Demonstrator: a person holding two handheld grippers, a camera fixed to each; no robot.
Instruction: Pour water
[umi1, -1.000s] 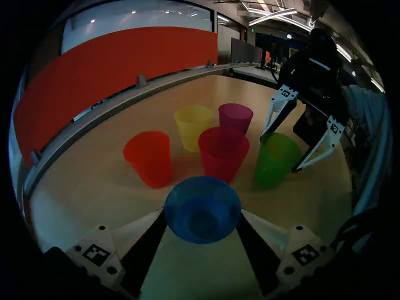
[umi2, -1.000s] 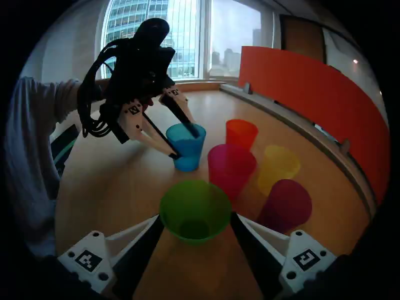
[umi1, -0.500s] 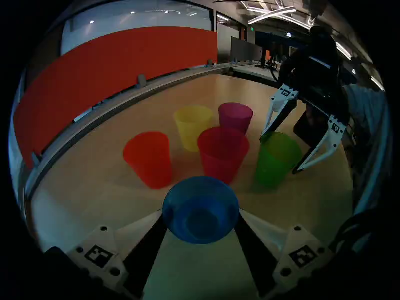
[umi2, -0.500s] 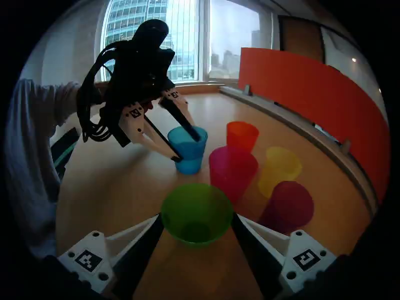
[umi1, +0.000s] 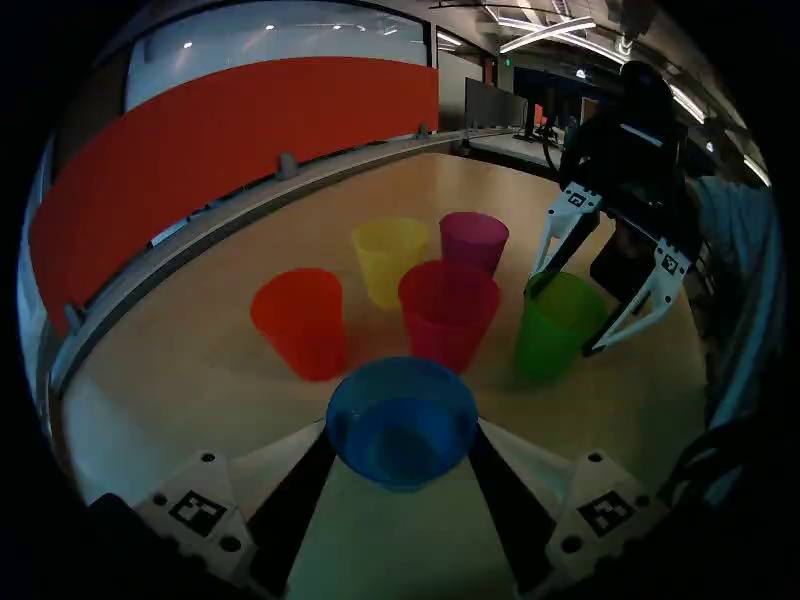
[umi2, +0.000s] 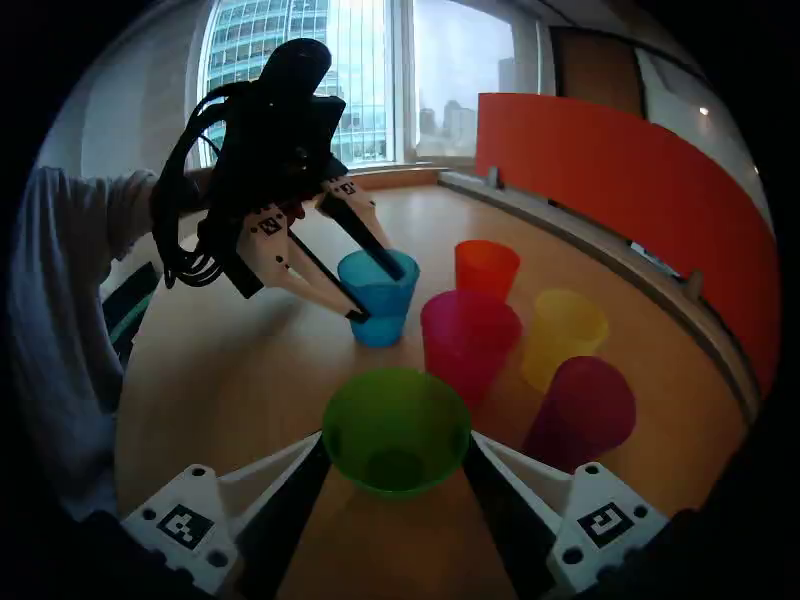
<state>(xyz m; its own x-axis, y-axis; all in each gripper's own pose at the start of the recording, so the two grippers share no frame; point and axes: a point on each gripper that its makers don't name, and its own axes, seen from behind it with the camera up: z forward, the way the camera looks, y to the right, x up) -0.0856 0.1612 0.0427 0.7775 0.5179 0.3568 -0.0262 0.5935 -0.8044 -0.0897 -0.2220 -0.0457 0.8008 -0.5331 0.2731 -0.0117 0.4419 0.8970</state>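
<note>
The blue cup (umi1: 402, 430) stands upright between the two fingers of the left tool (umi1: 402, 442), with its mouth pointing up and its long axis vertical. It is wider at the rim than at the base. The left tool is clenched on it, one finger pressing on each side of the cup wall. In the right gripper view the cup's base sits at or just above the counter (umi1: 180, 370); which of the two cannot be told. Whether there is water inside is not clear.

The green cup (umi2: 397, 445) is also upright with its mouth up, and the right tool (umi2: 396, 452) grips it in the same way, a finger against each side. It is just beside the pink cup (umi1: 448, 310), on the side away from the orange cup (umi1: 300, 320).

The pink cup stands in the middle of the group. Behind it are the yellow cup (umi1: 390, 258) and the purple cup (umi1: 473, 240), close together. All four of these loose cups stand mouth up on the counter. A sleeve (umi2: 60, 330) shows behind the left tool in the right gripper view.
</note>
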